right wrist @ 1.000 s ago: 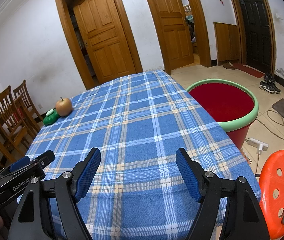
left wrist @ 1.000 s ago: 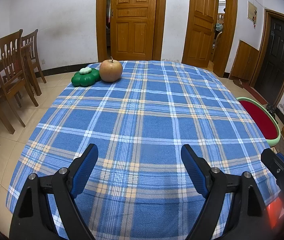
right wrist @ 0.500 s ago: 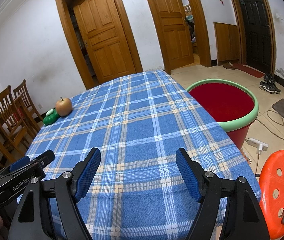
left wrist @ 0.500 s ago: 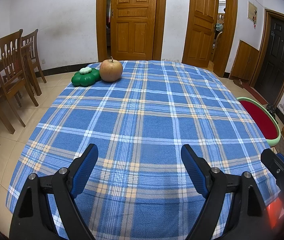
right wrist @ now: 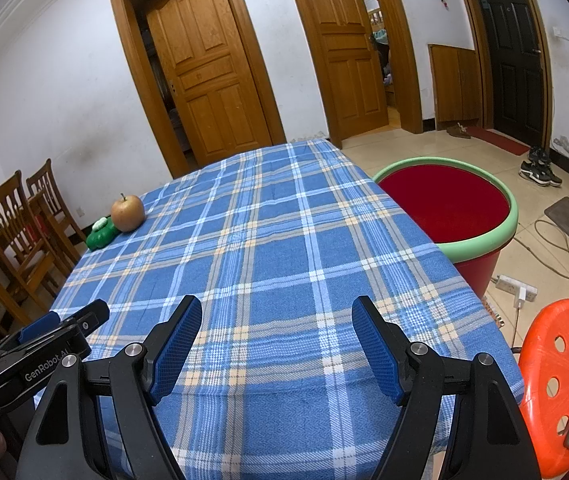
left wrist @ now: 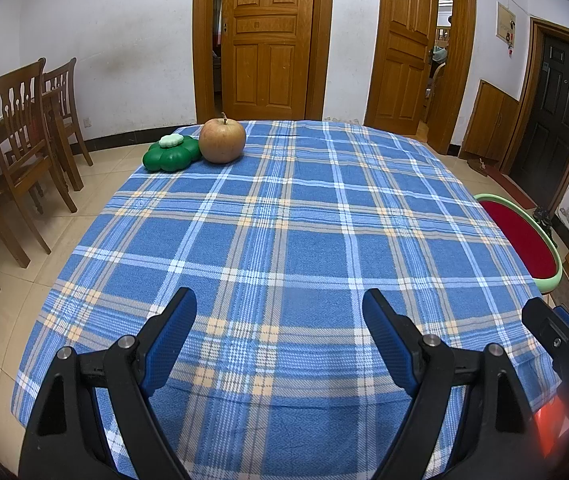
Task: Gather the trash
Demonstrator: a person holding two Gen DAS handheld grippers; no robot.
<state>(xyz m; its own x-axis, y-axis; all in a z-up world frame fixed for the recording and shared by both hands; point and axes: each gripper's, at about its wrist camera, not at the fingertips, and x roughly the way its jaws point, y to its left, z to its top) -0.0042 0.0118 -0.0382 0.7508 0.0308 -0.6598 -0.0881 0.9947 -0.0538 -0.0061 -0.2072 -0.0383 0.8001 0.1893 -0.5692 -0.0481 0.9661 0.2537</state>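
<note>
- The left tool [left wrist: 280, 312] hangs over the near edge of the counter [left wrist: 304, 248], its blue pads spread wide with only plaid cloth between them.
- The right tool [right wrist: 276, 316] hangs over the same near edge, jaws likewise spread and pinching nothing.
- Each tool shows at the edge of the other's view: the right one at the lower right of the left view, the left one at the lower left of the right view.
- An apple [left wrist: 222, 140] stands at the far left corner of the counter, well apart from both tools. It sits upright, its stem pointing up and tilted slightly.
- A green lobed object [left wrist: 171, 153] with a pale piece on top lies flat just beside the apple, on its left, seemingly touching it. It is wider than tall, with no clear long axis.
- A red bin with a pale green rim [right wrist: 480, 240] stands on the floor, close against the counter's right side, its mouth facing up.
- An orange stool [right wrist: 556, 380] stands near the counter's near right corner.
- Wooden chairs [left wrist: 24, 148] stand to the left.
</note>
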